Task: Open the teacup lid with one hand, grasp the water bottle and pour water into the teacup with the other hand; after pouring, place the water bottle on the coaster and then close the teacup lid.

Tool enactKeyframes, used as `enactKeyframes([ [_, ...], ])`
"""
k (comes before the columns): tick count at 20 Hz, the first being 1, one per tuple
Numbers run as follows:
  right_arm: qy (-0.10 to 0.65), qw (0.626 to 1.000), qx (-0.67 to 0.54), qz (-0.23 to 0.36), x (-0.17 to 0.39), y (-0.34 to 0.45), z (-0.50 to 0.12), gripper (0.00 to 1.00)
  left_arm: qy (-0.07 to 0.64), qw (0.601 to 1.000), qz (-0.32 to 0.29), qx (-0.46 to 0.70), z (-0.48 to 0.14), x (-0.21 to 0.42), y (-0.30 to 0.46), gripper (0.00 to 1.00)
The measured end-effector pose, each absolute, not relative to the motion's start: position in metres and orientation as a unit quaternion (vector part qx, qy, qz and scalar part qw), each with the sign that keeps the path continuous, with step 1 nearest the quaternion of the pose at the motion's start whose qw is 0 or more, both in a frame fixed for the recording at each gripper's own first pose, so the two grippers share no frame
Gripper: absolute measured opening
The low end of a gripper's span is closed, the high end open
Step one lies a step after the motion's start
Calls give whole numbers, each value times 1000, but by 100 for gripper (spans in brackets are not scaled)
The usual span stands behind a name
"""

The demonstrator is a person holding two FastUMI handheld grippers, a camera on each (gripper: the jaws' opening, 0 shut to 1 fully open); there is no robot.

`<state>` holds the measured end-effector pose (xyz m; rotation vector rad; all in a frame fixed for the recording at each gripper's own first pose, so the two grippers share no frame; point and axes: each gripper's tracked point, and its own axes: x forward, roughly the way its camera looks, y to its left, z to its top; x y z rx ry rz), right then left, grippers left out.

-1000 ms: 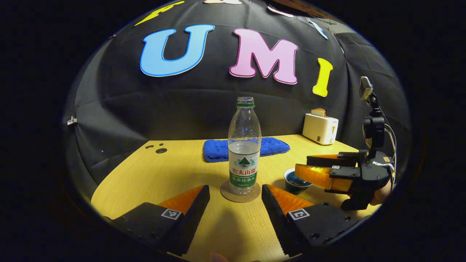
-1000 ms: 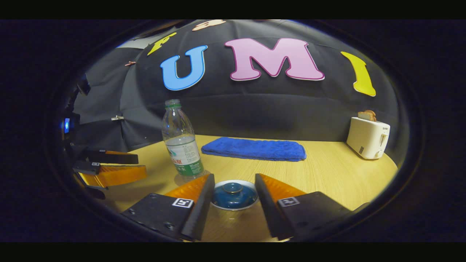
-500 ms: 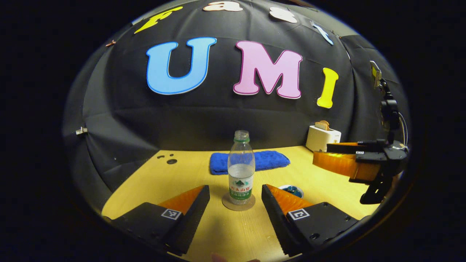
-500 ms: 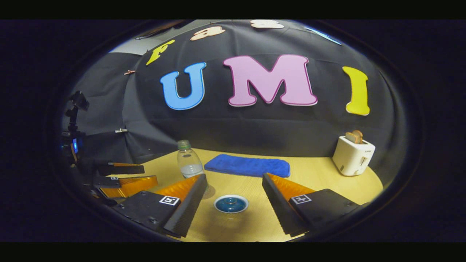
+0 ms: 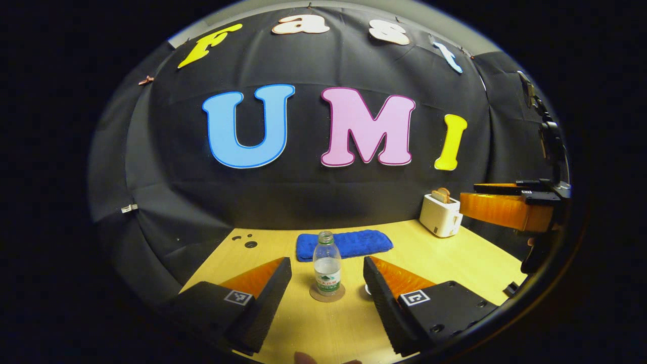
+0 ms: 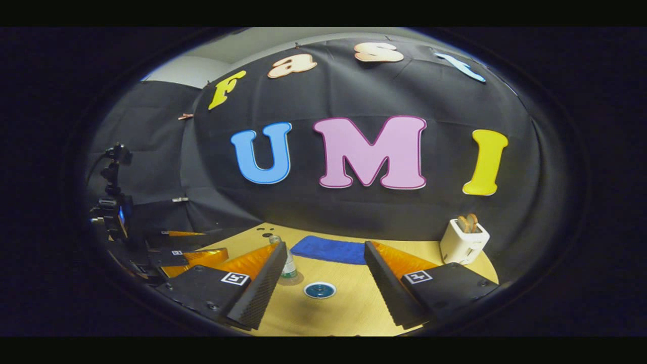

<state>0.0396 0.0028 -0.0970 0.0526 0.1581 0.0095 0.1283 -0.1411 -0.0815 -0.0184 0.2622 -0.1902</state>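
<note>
In the left gripper view the left gripper point(image 5: 327, 283) hangs well back from the wooden table point(image 5: 455, 258), its two fingers spread wide with nothing between them but open air. Framed in that gap, at about 12 o'clock from the fingertips, the water bottle point(image 5: 327, 270) stands upright on the round coaster point(image 5: 327, 294), uncapped and partly filled with water. Behind it, further toward 12 o'clock, a folded blue towel point(image 5: 343, 243) lies flat near the back of the table, and at about 2 o'clock a white toaster point(image 5: 441, 220) with bread slices in its slots stands close to the wall. At 3 o'clock, near the edge of this view, the right gripper point(image 5: 505, 210) is seen side-on, raised well above the tabletop; from this angle I cannot tell its opening. The right gripper view settles that: the right gripper point(image 6: 321, 275) has its fingers set wide apart and holds nothing. Between them, low at about 6 o'clock from the towel point(image 6: 328, 249), the teacup point(image 6: 320, 290) sits on the table with its dark blue lid point(image 6: 320, 289) on top, well clear of both fingers. The bottle point(image 6: 288, 263) stands just beside the cup at its 10 o'clock, partly hidden behind that gripper's left finger point(image 6: 258, 288). At 9 o'clock in this view the left gripper point(image 6: 187, 250) appears side-on, and the toaster point(image 6: 464, 240) stands at 2 o'clock.
</note>
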Motion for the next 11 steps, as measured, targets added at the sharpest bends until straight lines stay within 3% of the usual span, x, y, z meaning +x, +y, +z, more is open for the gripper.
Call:
enactKeyframes([
  [11,86,993,38,69,3,12,-81,94,113,993,-16,-11,-55,86,-137,90],
])
